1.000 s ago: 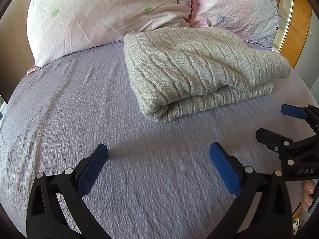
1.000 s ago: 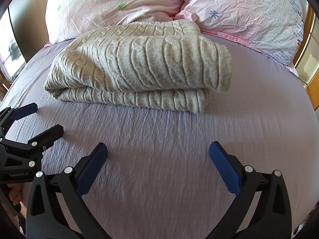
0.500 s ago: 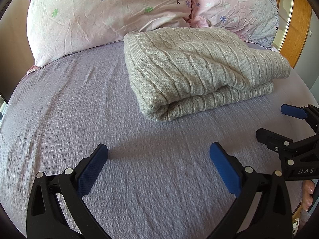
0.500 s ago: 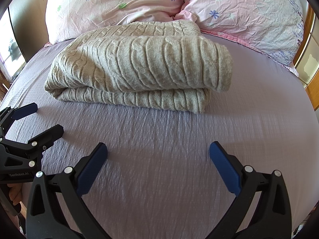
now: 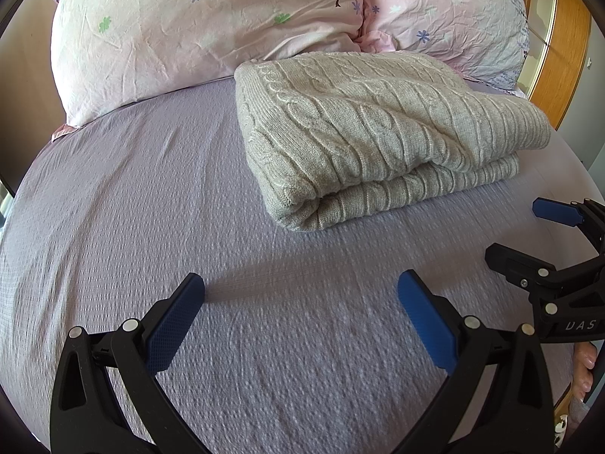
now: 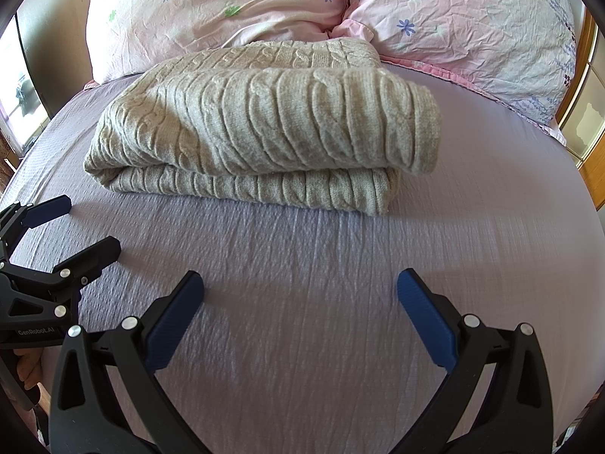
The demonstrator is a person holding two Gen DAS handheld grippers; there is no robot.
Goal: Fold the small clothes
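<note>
Sweater, beige cable-knit, folded into a thick oblong bundle (image 5: 382, 132): lies on the lilac crinkle-weave bed sheet (image 5: 143, 196), toward the head edge of the bed, its far side touching the two pink flower-print pillows (image 5: 196, 26).

Long axis: runs across the bed, side to side. Rounded fold faces the foot edge; two stacked layers show along that near side, the upper one overhanging the lower.

Bearing from tools: ahead of both. In the left wrist view the bundle sits forward and to the right of the left tool (image 5: 300, 302); in the right wrist view it sits forward and slightly left of the right tool (image 6: 300, 299). Neither touches it; a strip of bare sheet lies between.

Left tool: black frame, blue pads, jaws spread wide, nothing between them. Right tool (image 5: 529, 234): same build, jaws likewise apart and empty. The two tools stand close side by side near the foot edge.

Nearer hand: judged about equal; the left has the bundle's left corner closer, the right its right end.

Open room: wide bare sheet to the left of the bundle and in front of it; narrower margin to the right, where a wooden frame (image 5: 563, 45) borders the bed.

Status, as a judgement: fold appears complete or nearly so.
</note>
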